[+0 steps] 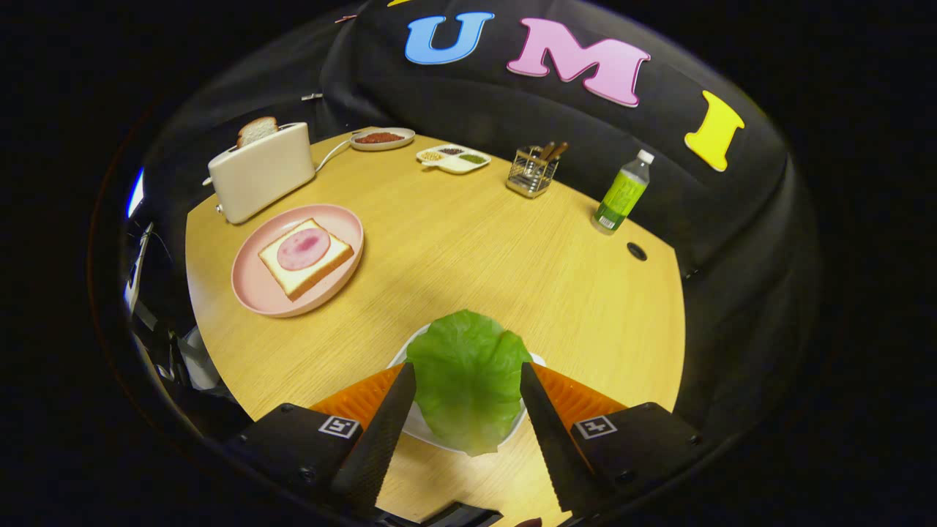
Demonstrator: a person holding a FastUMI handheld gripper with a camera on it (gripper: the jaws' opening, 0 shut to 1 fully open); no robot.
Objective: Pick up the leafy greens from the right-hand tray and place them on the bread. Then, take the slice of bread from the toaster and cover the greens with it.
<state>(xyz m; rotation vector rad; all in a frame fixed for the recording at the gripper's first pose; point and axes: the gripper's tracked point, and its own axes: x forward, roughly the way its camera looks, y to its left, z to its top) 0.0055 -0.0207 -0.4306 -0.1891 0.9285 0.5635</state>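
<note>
Greens (pixel 468 377) between gripper (pixel 468 377) fingers, both pressing, above tray (pixel 538 360).

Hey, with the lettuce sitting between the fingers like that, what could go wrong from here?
The hand-held gripper has its fingers at the lettuce leaf edges; a floppy leaf may slip or fold. The white tray underneath could get nudged. The plated bread lies beside the toaster, so the carry could clip it.

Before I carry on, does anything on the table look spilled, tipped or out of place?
Nothing stands out. The lettuce leaf sits between the claw fingers over its white tray; toaster, pink plate and bottle stand tidy.
</note>
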